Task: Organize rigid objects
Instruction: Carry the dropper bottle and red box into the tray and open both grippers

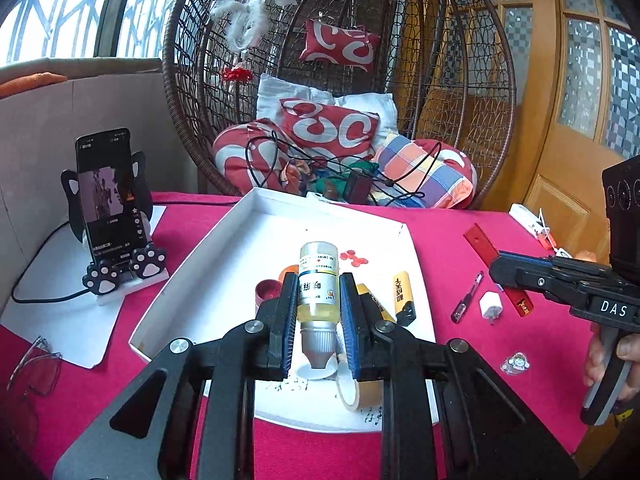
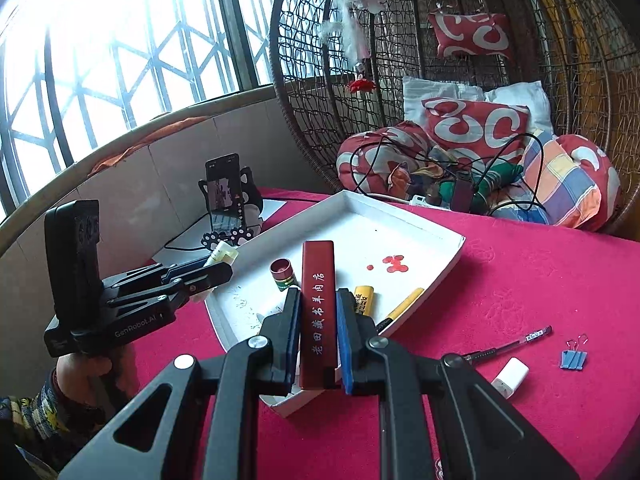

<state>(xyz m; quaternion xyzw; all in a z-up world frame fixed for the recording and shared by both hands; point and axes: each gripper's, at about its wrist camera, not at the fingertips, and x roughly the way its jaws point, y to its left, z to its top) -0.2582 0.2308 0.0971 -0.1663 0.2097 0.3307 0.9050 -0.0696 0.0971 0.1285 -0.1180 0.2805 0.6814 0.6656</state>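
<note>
My left gripper [image 1: 318,280] is shut on a small bottle of yellow liquid [image 1: 318,284] and holds it above the white tray [image 1: 224,248]; it also shows in the right wrist view [image 2: 212,270] at the tray's left rim. My right gripper [image 2: 318,294] is shut on a long dark red flat box with white characters [image 2: 318,304], over the tray's near edge [image 2: 452,256]. In the left wrist view the right gripper [image 1: 500,270] holds the red box [image 1: 480,242] at the right, above the red cloth. A yellow lighter [image 1: 402,292], a red-capped jar [image 1: 267,290] and tape [image 1: 352,390] lie in the tray.
On the red cloth right of the tray lie a pen [image 2: 516,342], a white charger plug [image 2: 510,376] and blue binder clips [image 2: 574,358]. A phone on a paw-shaped stand [image 1: 108,200] stands at the left, glasses [image 1: 34,368] nearer. A wicker hanging chair with cushions [image 1: 332,136] is behind the table.
</note>
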